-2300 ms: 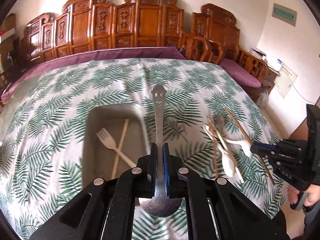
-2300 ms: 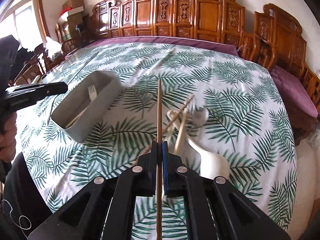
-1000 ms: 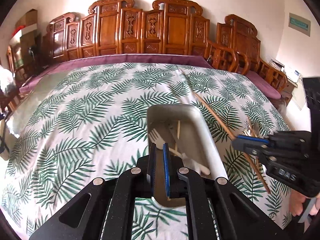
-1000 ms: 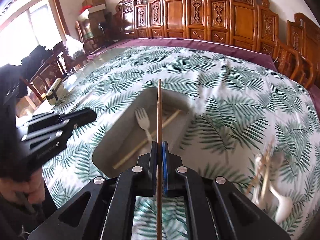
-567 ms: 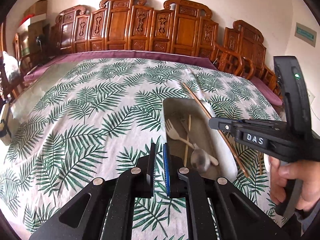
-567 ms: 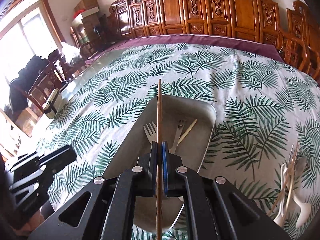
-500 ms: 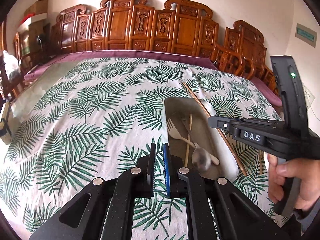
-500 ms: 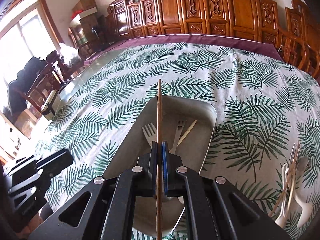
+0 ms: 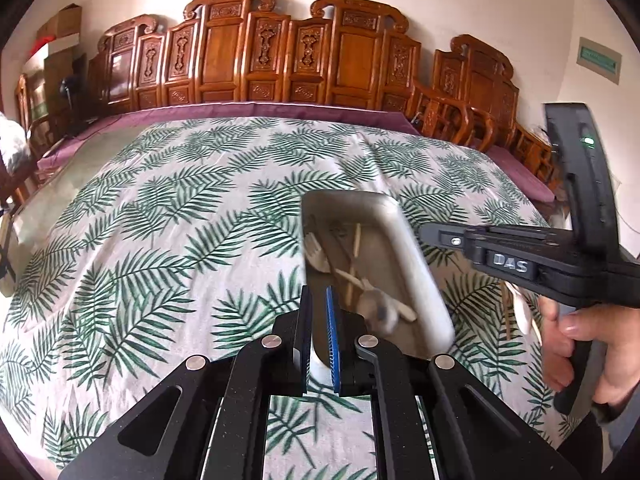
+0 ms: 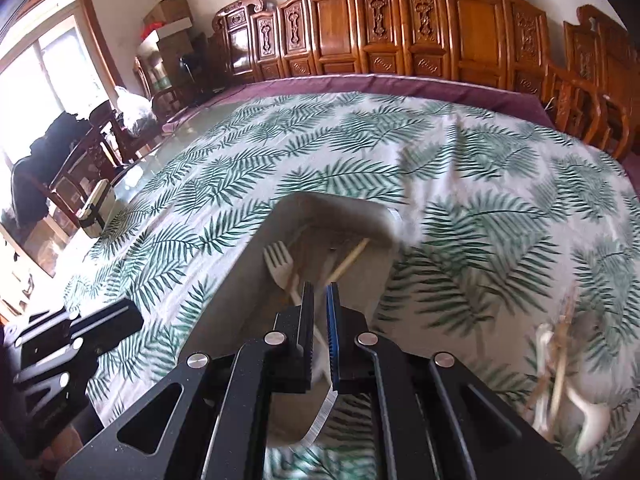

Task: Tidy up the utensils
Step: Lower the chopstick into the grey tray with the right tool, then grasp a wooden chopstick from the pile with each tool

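Tray (image 10: 256,264): grey, in the middle of the table (image 10: 500,208); fork (image 10: 278,264), spoon (image 9: 378,310) and sticks inside.
Right gripper (image 10: 319,300): just opened a crack; its chopstick is gone.
Left gripper (image 9: 319,304): together, empty.
Pile (image 10: 560,364): near the table's right edge.

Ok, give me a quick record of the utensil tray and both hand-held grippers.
Tray contents: fork, chopstick, metal spoon
Left hand-held gripper: shut, empty
Right hand-held gripper: over the tray, jaws have just been opening, nothing between them
Not yet sorted: pile of white spoons and chopsticks on tablecloth
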